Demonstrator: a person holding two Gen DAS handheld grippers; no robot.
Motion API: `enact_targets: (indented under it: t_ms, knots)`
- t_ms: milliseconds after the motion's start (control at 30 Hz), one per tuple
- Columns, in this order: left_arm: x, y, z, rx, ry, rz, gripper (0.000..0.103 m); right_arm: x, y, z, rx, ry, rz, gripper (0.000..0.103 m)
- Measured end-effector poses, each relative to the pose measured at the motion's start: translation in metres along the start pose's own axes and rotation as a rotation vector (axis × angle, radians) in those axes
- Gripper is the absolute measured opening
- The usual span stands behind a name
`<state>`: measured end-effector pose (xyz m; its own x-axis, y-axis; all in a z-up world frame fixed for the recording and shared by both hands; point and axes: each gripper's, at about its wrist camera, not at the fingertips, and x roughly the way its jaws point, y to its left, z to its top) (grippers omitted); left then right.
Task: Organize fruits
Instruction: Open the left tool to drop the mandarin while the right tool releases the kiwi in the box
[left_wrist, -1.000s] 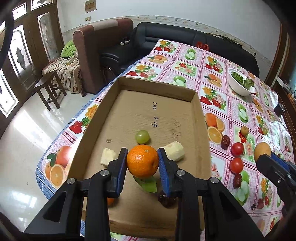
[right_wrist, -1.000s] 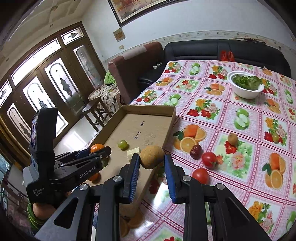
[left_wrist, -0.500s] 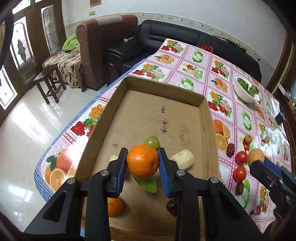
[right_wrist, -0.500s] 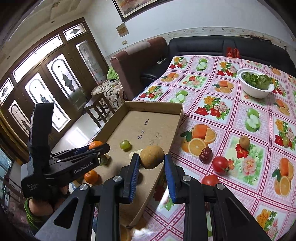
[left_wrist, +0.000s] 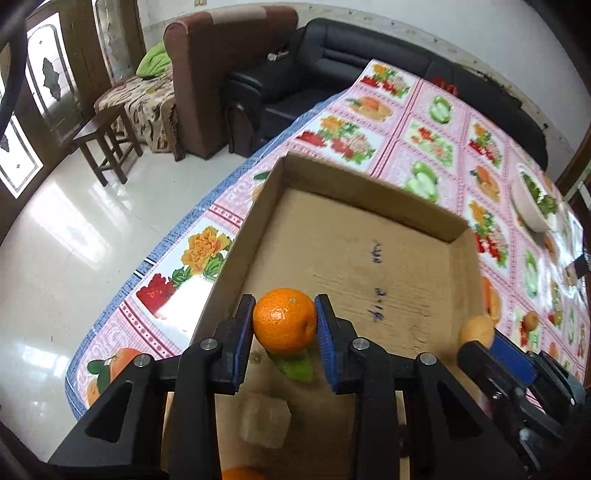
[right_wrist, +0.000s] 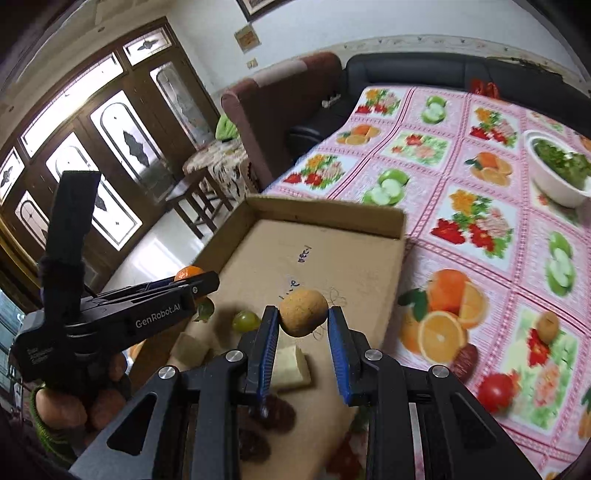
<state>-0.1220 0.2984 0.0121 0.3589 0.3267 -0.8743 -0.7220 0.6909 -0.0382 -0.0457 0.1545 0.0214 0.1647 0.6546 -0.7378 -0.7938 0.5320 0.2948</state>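
My left gripper (left_wrist: 284, 322) is shut on an orange mandarin (left_wrist: 285, 320) with a green leaf, held above the left side of the open cardboard box (left_wrist: 369, 206). My right gripper (right_wrist: 303, 320) is shut on a round tan fruit (right_wrist: 303, 312), held over the box (right_wrist: 325, 218) near its right wall. In the right wrist view the left gripper (right_wrist: 207, 284) stands at the left with the mandarin (right_wrist: 187, 272). Inside the box lie a green grape (right_wrist: 245, 320), pale fruit chunks (right_wrist: 290, 363) and dark dates (right_wrist: 277, 410).
The table wears a pink fruit-print cloth (right_wrist: 480, 206). A red tomato (right_wrist: 496, 391), a date (right_wrist: 464, 361) and a small tan fruit (right_wrist: 547, 325) lie right of the box. A white bowl of greens (right_wrist: 557, 168) stands far right. Sofas (left_wrist: 332, 70) stand beyond the table.
Both grippers have moved forward over the box with their fruit still held. The right gripper has come from beside the box wall to above the box floor.
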Motion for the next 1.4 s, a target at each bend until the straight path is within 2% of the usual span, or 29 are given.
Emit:
enact_targets:
  t_ms: [133, 367, 600, 700, 733, 867, 1067, 1400]
  knots:
    - [0.014, -0.002, -0.004, 0.007, 0.045, 0.009, 0.030, 0.027, 0.001, 0.001, -0.012, 0.048, -0.014, 0.027]
    - [0.019, -0.006, -0.003, 0.025, 0.072, 0.024, 0.030, 0.054, 0.002, -0.004, -0.036, 0.107, -0.029, 0.027]
    - [0.015, -0.006, -0.004, 0.023, 0.082, 0.019, 0.031, 0.056, 0.008, -0.005, -0.078, 0.108, -0.053, 0.030]
    - [0.011, -0.004, -0.007, 0.015, 0.082, 0.019, 0.031, 0.054, 0.007, -0.005, -0.075, 0.104, -0.049, 0.042]
    - [0.008, -0.002, -0.009, 0.013, 0.074, 0.015, 0.032, 0.051, 0.007, -0.005, -0.076, 0.096, -0.050, 0.046]
    - [-0.010, 0.000, -0.016, 0.007, 0.035, 0.027, 0.042, 0.035, 0.004, -0.004, -0.066, 0.066, -0.047, 0.047]
    - [-0.043, -0.006, -0.030, -0.003, -0.043, 0.011, 0.042, -0.009, -0.007, -0.017, -0.028, 0.010, -0.023, 0.047]
    - [-0.072, -0.054, -0.056, 0.061, -0.060, -0.073, 0.043, -0.099, -0.056, -0.058, 0.068, -0.088, -0.079, 0.049]
